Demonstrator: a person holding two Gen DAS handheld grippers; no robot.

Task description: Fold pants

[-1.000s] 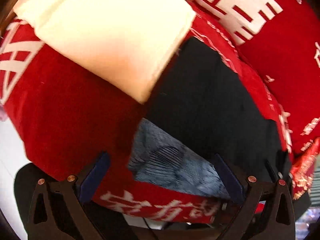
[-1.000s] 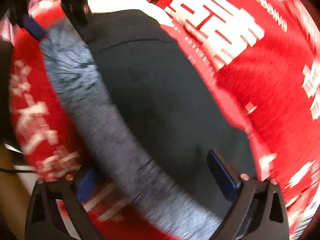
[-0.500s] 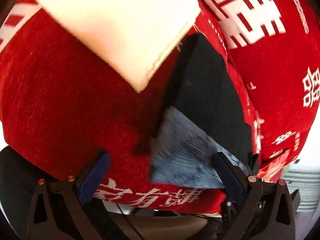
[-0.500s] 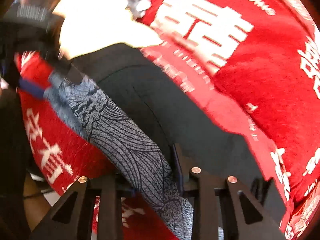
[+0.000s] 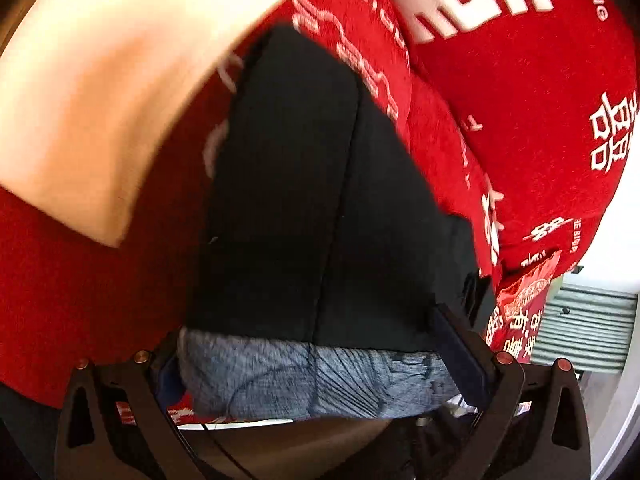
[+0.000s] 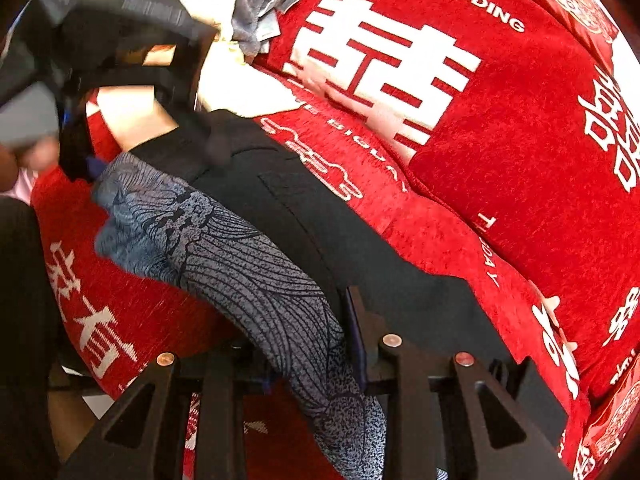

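black pants with a grey-blue line-printed waistband lie flat on a red velvety cover with white characters and lettering, waist end toward both cameras, legs running away; a cream folded cloth sits just beside the pants on the far left, blurred; right gripper: jaws have just been closing, now pinched on the printed waistband edge, fabric bunched between the pads and draping below them; left gripper: fingers wide apart, straddling the waistband, band lying between them, pads not pressing in; in the right wrist view the left gripper shows at the far corner of the waistband, contact unclear through blur; a grey crumpled cloth lies at the top of that view, well apart from the pants; a red printed packet at the cover's right edge
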